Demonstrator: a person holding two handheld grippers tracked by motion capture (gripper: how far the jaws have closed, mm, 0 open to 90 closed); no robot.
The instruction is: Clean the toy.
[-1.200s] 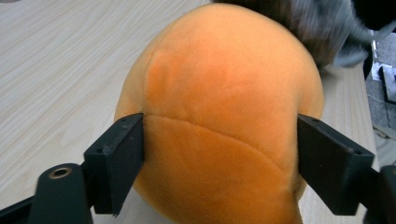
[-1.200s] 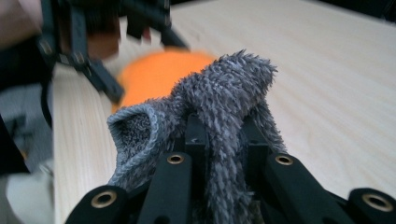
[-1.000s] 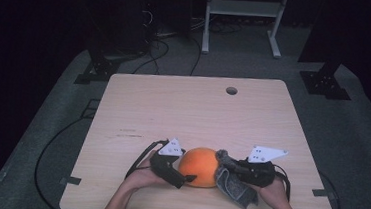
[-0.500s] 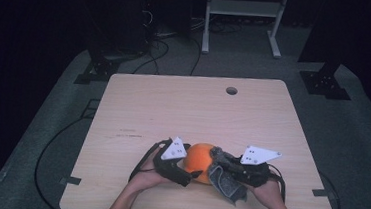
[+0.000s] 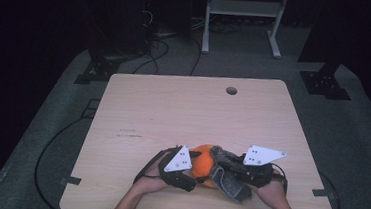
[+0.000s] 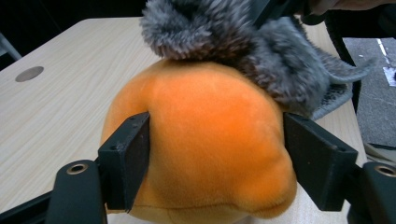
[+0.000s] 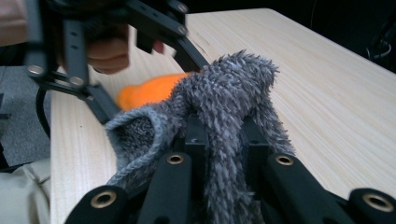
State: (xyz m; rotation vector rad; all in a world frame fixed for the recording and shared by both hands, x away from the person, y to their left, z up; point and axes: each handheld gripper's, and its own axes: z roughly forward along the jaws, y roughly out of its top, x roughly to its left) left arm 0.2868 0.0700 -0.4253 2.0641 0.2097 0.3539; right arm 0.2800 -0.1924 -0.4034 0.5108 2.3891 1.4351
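Orange plush fills my left gripper point(image 6: 215, 154): its jaws have just been closing and now press both flanks of the orange plush ball point(image 6: 205, 144), lower centre of the high view. My right gripper point(image 7: 223, 140) pinches the grey fuzzy cloth point(image 7: 233, 98), draped partway on top. Covering is barely begun. Since the earlier frame, the grippers sit closer together.

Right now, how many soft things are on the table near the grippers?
2: an orange plush toy between the left gripper's jaws, and a grey fuzzy cloth clamped in the right gripper, draped against the toy's top.
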